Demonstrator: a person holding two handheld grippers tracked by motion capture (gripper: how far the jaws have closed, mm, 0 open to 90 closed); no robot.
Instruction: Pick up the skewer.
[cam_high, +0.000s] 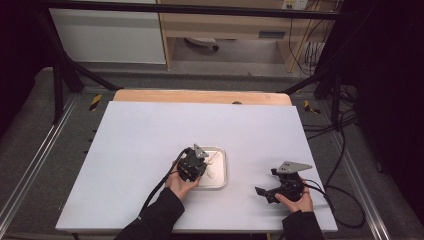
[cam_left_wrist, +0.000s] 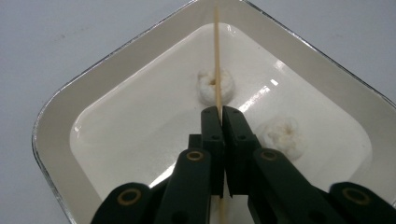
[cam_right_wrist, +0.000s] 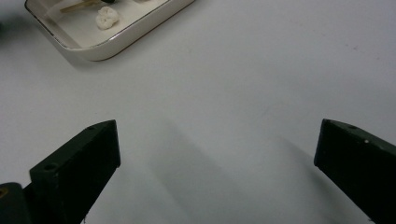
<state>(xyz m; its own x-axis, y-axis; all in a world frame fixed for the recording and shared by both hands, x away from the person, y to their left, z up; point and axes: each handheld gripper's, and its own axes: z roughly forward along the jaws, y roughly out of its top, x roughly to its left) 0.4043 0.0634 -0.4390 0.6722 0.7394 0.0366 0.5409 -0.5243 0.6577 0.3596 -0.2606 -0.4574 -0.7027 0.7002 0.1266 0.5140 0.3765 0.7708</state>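
Left gripper view: L claw (cam_left_wrist: 219, 114) closed tight on a thin wooden skewer (cam_left_wrist: 216, 56), pads pinching it near its lower part; stick runs straight on from the jaws, along the claw's own axis, up past the far rim of the tray (cam_left_wrist: 56, 135). No earlier shot to compare, so only the grip as it stands is noted

Skewer passes through or just over the centre of one white puff (cam_left_wrist: 215, 86), directly ahead of the jaw tips and close to them; cannot tell if it is pierced or merely lies under the stick. Second puff (cam_left_wrist: 282, 137) sits to the right of the jaws on the tray floor, clear of the stick

High view: tray (cam_high: 223, 170) near mid-desk (cam_high: 150, 135), L claw (cam_high: 192, 165) over its left edge, hand below it. R claw (cam_high: 272, 182) well apart to the right, resting low by the desk's near edge

Right gripper view: R jaws wide apart, nothing between them, bare desk under; tray (cam_right_wrist: 116, 46) far off at upper left

Key relation: stick's long axis = claw axis, first puff in line w/ it. Judgement: next move prob. a push or lift along that line; L hand is the nearer one by far, R idle
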